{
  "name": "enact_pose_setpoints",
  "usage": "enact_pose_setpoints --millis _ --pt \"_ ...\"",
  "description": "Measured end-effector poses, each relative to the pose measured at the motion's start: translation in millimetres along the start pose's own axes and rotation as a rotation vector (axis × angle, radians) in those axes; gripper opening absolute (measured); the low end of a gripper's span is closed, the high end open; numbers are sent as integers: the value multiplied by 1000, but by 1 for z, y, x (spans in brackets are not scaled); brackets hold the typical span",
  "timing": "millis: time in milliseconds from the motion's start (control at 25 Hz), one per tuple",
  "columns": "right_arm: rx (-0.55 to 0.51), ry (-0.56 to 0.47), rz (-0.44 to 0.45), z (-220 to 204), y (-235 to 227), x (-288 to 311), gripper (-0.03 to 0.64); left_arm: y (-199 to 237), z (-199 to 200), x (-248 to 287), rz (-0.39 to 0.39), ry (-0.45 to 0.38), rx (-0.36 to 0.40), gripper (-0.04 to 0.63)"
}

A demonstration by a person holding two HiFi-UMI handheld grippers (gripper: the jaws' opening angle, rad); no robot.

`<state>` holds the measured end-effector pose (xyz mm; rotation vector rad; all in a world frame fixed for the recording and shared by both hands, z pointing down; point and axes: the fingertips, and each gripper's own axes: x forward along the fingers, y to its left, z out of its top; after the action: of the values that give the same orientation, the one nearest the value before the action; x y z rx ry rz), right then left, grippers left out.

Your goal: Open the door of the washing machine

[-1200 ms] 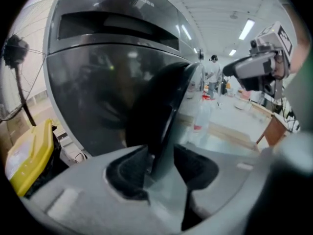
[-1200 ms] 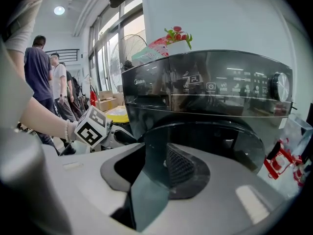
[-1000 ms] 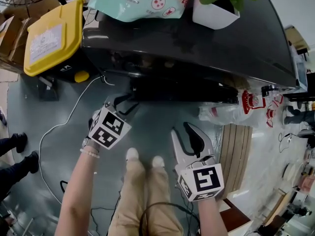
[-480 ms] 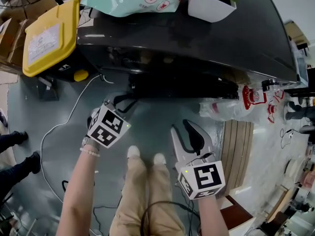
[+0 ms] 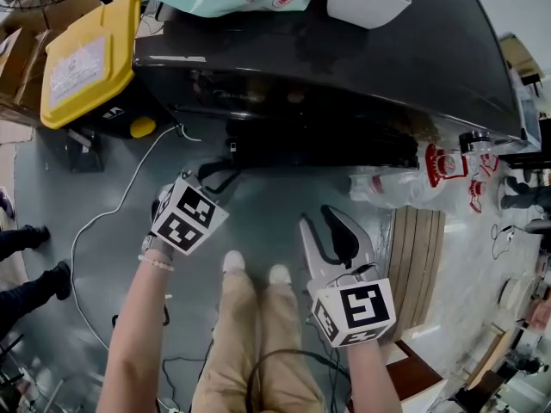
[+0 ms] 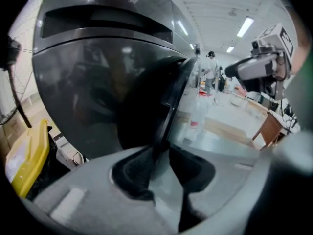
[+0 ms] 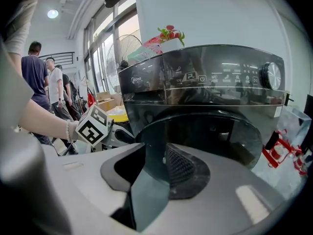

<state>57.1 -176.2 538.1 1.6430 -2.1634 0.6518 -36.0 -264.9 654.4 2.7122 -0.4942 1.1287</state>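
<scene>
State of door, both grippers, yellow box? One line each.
door: not swung open, looks closed.
left gripper: jaws have just been closing, now shut on the door's rim.
right gripper: jaws apart, nothing between them, off the door.
yellow box: lid down.

**Location: open workshop or test hall, not a home**

A dark glossy front-loading washing machine stands free on a smooth grey floor. A loose white cable trails across the floor. A yellow-lidded black bin, brown cardboard boxes, a standing fan, long ceiling strip lights and several standing people indicate a shared work area.
</scene>
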Motion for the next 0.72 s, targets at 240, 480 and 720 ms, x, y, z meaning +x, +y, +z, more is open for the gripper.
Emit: enact_pose_setpoints --millis 240,480,720 --pt "5 -4 -5 -3 -3 -6 118 -14 -5 -4 -8 13 12 92" --pt "16 5 -23 -9 -8 -14 132 -25 -11 -9 -3 21 -7 91" --pt "27 15 -34 -13 -8 -22 166 -48 -20 -14 -25 43 1 87"
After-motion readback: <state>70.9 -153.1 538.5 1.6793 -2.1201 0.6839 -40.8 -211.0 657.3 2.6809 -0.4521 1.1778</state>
